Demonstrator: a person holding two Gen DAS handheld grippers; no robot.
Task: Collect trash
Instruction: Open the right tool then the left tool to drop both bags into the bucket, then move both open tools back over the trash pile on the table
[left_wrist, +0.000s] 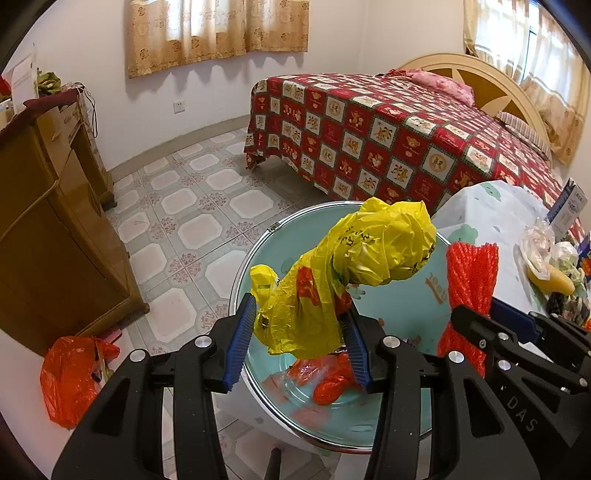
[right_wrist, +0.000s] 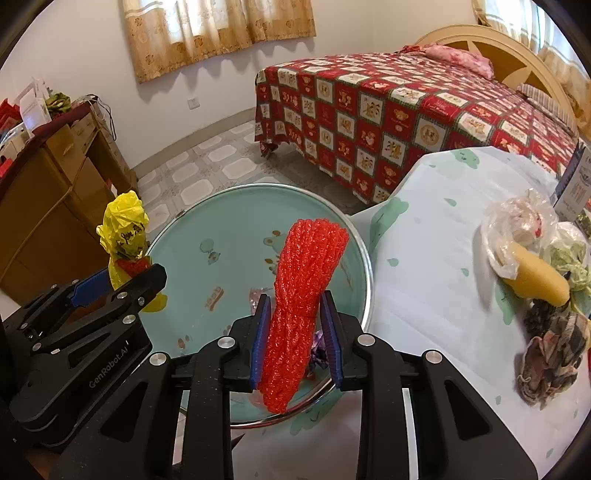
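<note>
A crumpled yellow plastic bag (left_wrist: 351, 258) stands up between the blue pads of my left gripper (left_wrist: 299, 332), which is shut on its lower part above a teal basin (left_wrist: 406, 306). Orange-red wrappers (left_wrist: 328, 380) lie in the basin's bottom. In the right wrist view, a red foam net (right_wrist: 303, 295) stands between the jaws of my right gripper (right_wrist: 295, 328), over the basin (right_wrist: 229, 229). The net leans on the left pad, and a gap shows along the right pad, so this gripper is open. A purple wrapper (right_wrist: 319, 350) shows below it.
To the right is a table with a white-and-green cloth (right_wrist: 424, 258) holding a clear plastic bag (right_wrist: 517, 229), a yellow item (right_wrist: 539, 280) and a dark checked rag (right_wrist: 554, 358). An orange bag (left_wrist: 70, 376) lies on the tiled floor by a wooden cabinet (left_wrist: 44, 221). A bed (left_wrist: 388, 129) stands behind.
</note>
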